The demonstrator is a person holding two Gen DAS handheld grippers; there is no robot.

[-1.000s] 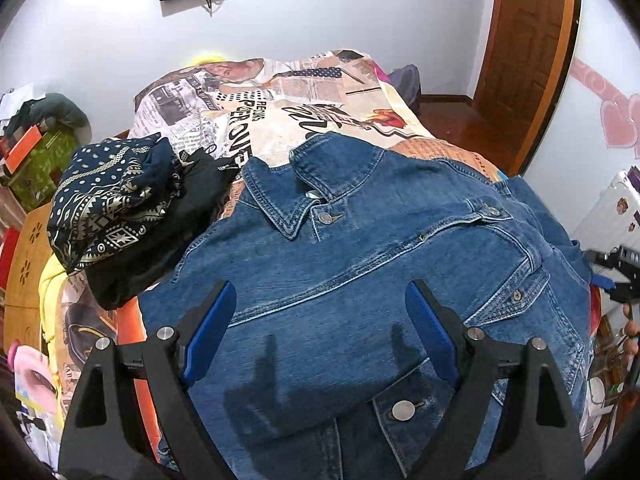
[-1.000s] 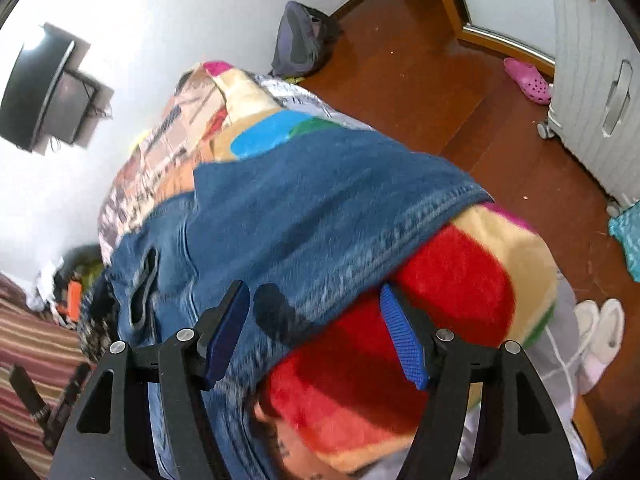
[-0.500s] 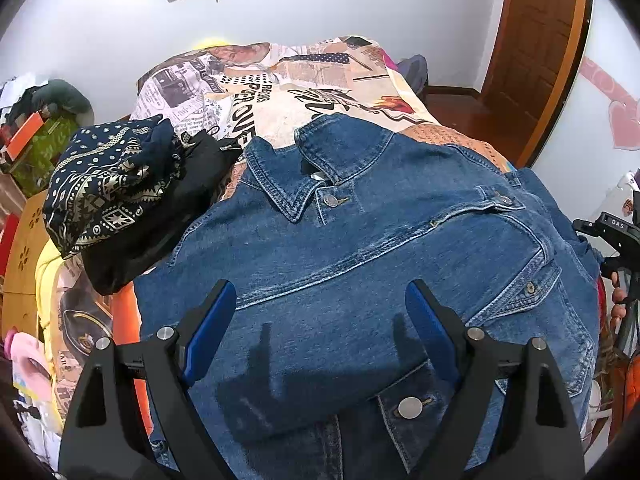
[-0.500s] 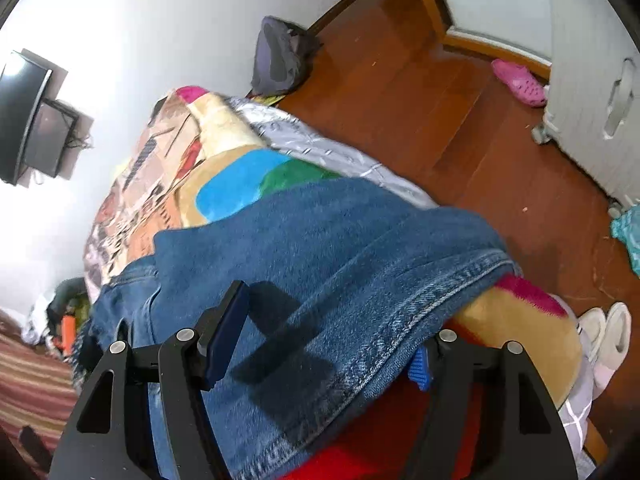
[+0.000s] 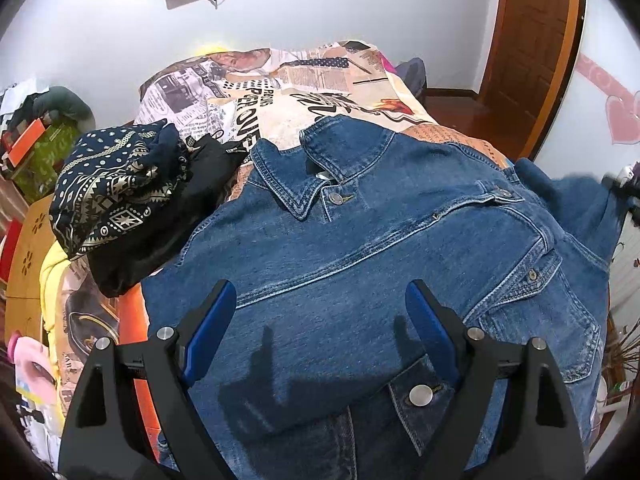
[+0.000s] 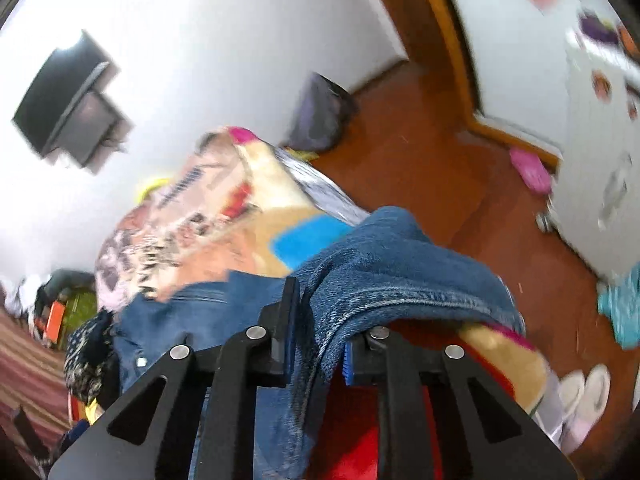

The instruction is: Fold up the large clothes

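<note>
A blue denim jacket (image 5: pixel 360 248) lies front-up and buttoned on the bed, collar toward the far wall. My left gripper (image 5: pixel 320 320) hovers open over its lower front, nothing between the blue pads. In the right wrist view my right gripper (image 6: pixel 320 332) has its jaws closing on the jacket's sleeve (image 6: pixel 400 264). The pads pinch the bunched denim near the cuff, and the cloth rises off the blanket. The lifted sleeve (image 5: pixel 580 200) shows blurred at the right edge of the left wrist view.
A pile of dark patterned clothes (image 5: pixel 120 200) sits left of the jacket on the printed blanket (image 5: pixel 280 92). Right of the bed are wood floor (image 6: pixel 440 168), a white cabinet (image 6: pixel 600 160), a dark bag (image 6: pixel 320 120) and a brown door (image 5: pixel 532 40).
My right gripper's jaws came together on the sleeve end and rose, pulling the denim up off the red blanket. The left gripper stayed open in place.
</note>
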